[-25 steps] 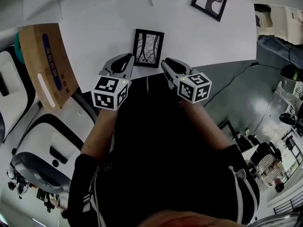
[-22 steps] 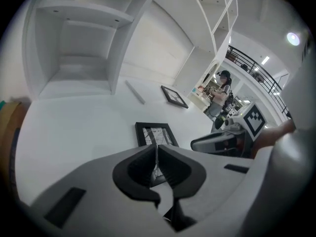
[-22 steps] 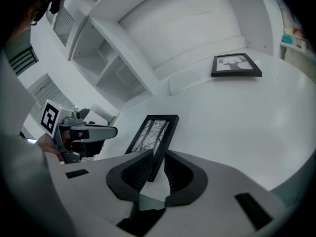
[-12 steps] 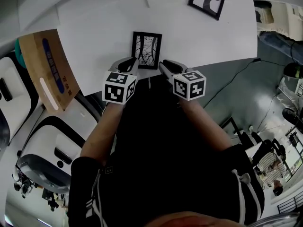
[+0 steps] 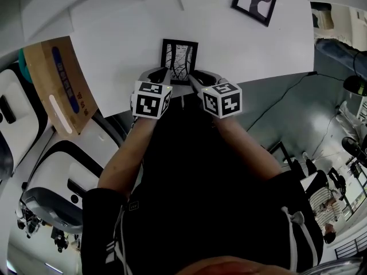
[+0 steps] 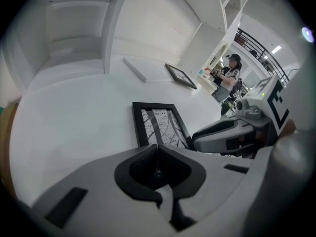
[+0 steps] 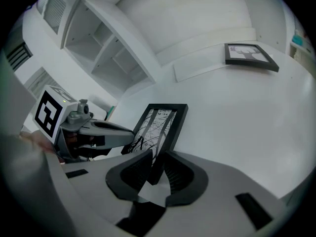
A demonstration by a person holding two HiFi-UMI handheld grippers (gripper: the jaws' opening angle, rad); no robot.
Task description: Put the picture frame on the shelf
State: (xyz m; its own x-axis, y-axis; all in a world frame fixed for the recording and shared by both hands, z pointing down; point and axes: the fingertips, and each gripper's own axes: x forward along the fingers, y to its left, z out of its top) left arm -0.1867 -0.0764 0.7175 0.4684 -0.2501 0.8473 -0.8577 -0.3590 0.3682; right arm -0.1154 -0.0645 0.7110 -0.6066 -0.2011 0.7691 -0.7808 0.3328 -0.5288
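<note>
The picture frame [image 5: 179, 61] lies flat on the white table [image 5: 114, 33], just above centre in the head view and close to the table's near edge. The right gripper [image 5: 195, 76] straddles its lower right corner. Its jaws have just been opening and stand apart around the moulding, likely to clear its thickness before clamping. The left gripper [image 5: 157, 73], jaws together and empty, sits just beside the lower left corner, probably to steady the frame.

Deer picture [image 5: 254, 0]: black-framed, flat at the white worktop's [image 5: 114, 39] far right.
Cardboard box [image 5: 57, 82]: brown, off the worktop's left edge.
Cable [image 5: 281, 96]: black, trailing over the grey floor [image 5: 298, 130].
</note>
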